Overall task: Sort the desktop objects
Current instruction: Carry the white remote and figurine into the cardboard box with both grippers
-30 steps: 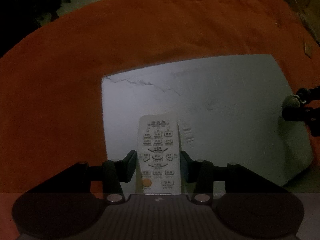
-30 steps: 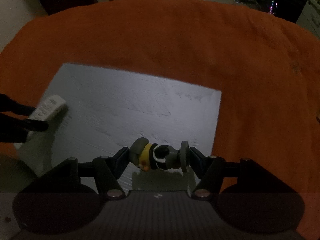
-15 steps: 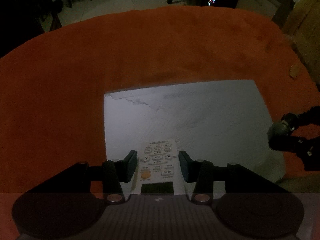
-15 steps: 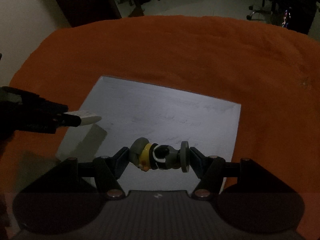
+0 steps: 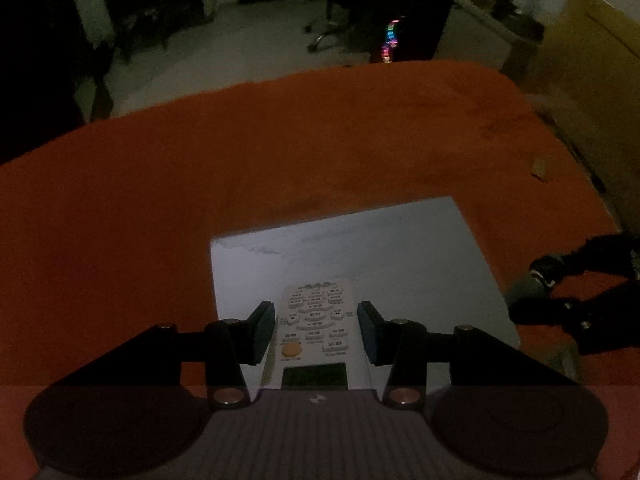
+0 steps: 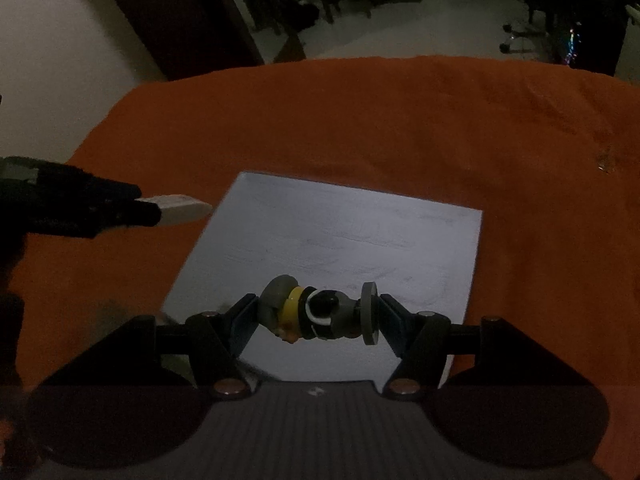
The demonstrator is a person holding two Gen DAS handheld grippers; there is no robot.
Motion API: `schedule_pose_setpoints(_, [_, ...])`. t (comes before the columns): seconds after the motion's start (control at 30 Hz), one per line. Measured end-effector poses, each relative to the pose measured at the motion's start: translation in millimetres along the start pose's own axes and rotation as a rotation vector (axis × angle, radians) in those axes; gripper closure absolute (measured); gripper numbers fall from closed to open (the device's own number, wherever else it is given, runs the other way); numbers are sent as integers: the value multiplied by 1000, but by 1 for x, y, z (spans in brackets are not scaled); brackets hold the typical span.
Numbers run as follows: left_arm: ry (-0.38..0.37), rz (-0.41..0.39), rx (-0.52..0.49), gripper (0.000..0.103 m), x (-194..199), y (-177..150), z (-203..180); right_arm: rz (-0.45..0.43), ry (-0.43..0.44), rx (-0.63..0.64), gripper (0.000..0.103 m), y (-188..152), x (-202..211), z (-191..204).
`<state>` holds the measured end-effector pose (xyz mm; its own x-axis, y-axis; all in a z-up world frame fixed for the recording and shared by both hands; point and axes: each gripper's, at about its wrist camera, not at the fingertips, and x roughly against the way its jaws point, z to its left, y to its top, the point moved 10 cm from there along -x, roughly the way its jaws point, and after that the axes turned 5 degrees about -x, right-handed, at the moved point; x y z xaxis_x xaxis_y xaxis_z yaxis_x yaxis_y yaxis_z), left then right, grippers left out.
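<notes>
Dim room, two handheld grippers, each carrying one object above a table covered in an orange cloth [image 6: 360, 128].

Nearest in the left wrist view, the left gripper [image 5: 316, 330] is closed on the long sides of a white remote control [image 5: 318, 320]. The remote lies lengthwise between the jaws, buttons facing up, its dark display end closest to the camera and its far end pointing out over the sheet below. Gripping across the narrow width probably keeps the long body from swinging.

Nearest in the right wrist view, the right gripper [image 6: 318, 316] clamps a small toy figure [image 6: 316, 312] end to end. The figure lies sideways, grey rounded head against the left pad, a yellow band and black-and-white middle, and a flat grey disc base against the right pad. Pressing on the flat base likely gives a firm hold on an otherwise rounded shape.

Below both grippers lies a pale grey sheet [image 6: 340, 232], flat on the cloth near the table's near edge. It looks bare, so both objects appear lifted clear of it, probably for carrying to separate places.

Further out, a small tan scrap [image 5: 540, 168] sits near the table's right edge. Beyond the far edge are a pale floor and dark furniture.
</notes>
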<state>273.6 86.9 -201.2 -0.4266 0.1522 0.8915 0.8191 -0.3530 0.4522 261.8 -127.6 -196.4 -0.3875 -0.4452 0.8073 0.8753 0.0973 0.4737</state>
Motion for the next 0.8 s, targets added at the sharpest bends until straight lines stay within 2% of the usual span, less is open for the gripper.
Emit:
schedule_pose_setpoints(0.13, [-47, -16, -61, 63, 23, -19, -25, 20, 31, 47, 36, -20, 13, 21])
schedule_pose_setpoints(0.2, [-64, -48, -76, 63, 39, -29, -40, 37, 55, 73, 36, -34, 18, 34])
schedule_pose_setpoints(0.37, [-46, -115, -116, 63, 59, -56, -75, 82, 108, 122, 36, -67, 24, 62])
schedule_pose_setpoints(0.57, [-47, -64, -95, 63, 49, -96, -86, 138, 151, 144, 36, -109, 28, 79])
schedule_pose_setpoints(0.7, [-22, -12, -101, 63, 31, -122, -91, 215, 161, 147, 36, -141, 12, 83])
schedule_pose_setpoints(0.8, [-12, 34, -107, 63, 13, -147, -100, 255, 136, 192, 36, -162, -4, 85])
